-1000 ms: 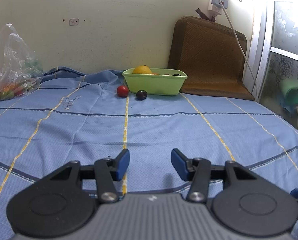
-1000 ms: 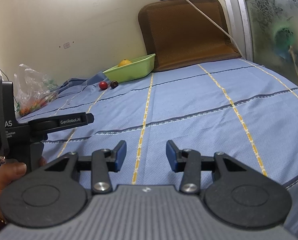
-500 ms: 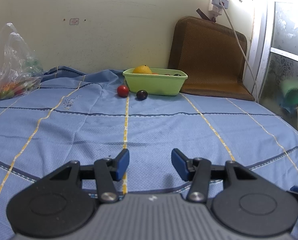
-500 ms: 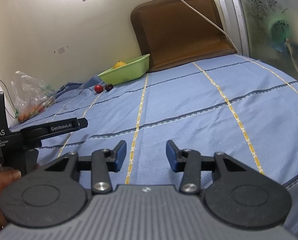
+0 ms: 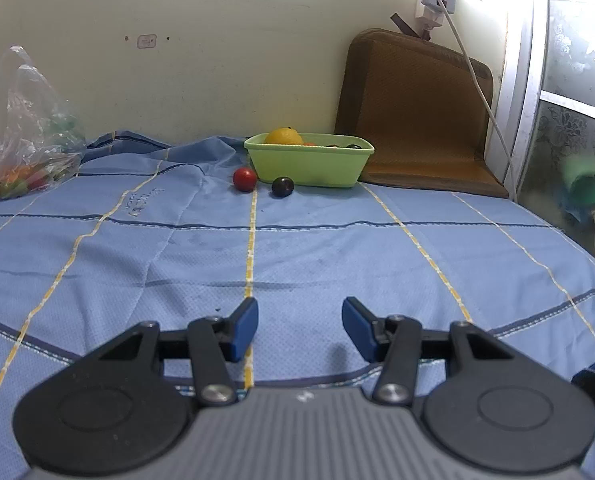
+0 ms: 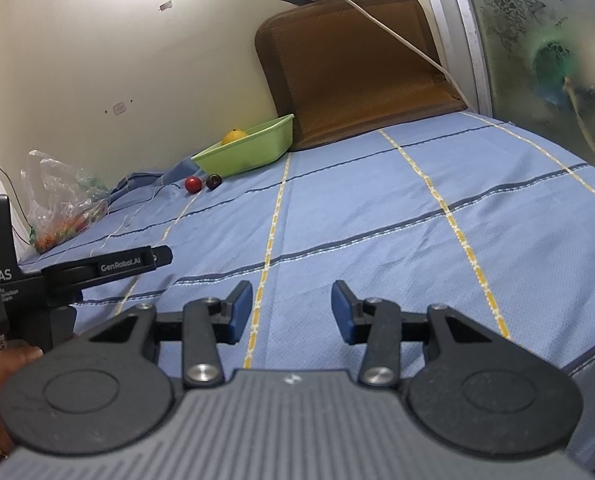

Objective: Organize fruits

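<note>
A light green tub (image 5: 309, 164) (image 6: 249, 152) stands on the blue sheet near the far wall, with a yellow-orange fruit (image 5: 283, 136) (image 6: 234, 136) and other small fruits inside. Just in front of it on the sheet lie a red fruit (image 5: 244, 179) (image 6: 192, 184) and a dark purple fruit (image 5: 282, 186) (image 6: 213, 181). My left gripper (image 5: 299, 328) hovers over the near sheet, open and empty, far from the fruits. My right gripper (image 6: 292, 312) is also open and empty, low over the sheet. The left gripper's body (image 6: 81, 272) shows at the right wrist view's left edge, held by a hand (image 6: 1, 380).
A clear plastic bag (image 5: 13, 136) (image 6: 63, 200) with colourful fruits sits at the far left by the wall. A brown cushion (image 5: 413, 116) (image 6: 353, 68) leans against the wall right of the tub, with a white cable (image 5: 481, 88) hanging over it. A frosted glass panel (image 5: 577, 100) bounds the right side.
The right wrist view has shifted and rolled a little, so the tub and fruits sit further left and the scene tilts more. The left gripper stays put. Both jaws keep the same gap.
</note>
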Tool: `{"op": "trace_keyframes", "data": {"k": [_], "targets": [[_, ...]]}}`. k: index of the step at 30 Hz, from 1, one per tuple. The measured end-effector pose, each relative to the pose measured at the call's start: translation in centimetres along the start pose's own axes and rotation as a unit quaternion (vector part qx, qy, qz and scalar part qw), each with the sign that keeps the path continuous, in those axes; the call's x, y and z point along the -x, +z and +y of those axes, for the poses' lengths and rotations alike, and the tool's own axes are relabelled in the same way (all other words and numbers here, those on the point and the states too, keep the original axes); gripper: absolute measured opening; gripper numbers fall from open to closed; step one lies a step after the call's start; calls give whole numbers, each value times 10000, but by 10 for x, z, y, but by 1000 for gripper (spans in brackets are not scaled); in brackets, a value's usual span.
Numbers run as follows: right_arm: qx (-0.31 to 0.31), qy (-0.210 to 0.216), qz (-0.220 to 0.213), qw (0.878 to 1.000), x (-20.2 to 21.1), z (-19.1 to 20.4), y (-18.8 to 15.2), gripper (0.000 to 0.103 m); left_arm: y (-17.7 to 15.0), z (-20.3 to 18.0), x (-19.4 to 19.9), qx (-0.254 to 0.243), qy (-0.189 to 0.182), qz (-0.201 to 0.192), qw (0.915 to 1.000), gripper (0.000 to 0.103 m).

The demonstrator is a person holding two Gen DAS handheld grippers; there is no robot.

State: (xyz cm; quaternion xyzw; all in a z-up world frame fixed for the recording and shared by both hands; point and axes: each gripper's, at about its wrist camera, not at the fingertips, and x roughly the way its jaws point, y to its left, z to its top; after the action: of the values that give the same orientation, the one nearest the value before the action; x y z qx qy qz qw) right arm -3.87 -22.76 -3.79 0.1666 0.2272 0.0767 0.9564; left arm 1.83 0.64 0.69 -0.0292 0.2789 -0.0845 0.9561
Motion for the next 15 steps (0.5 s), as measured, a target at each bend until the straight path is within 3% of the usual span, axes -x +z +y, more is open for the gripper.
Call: {"op": "trace_keyframes", "data": {"k": [9, 15], "targets": [[157, -97, -98, 9998, -5, -13, 11, 46, -3, 1, 8, -15, -164, -176, 9997, 48], [99, -23, 20, 9999, -25, -27, 29, 46, 0, 2, 0, 60, -262, 67, 9996, 48]]}}
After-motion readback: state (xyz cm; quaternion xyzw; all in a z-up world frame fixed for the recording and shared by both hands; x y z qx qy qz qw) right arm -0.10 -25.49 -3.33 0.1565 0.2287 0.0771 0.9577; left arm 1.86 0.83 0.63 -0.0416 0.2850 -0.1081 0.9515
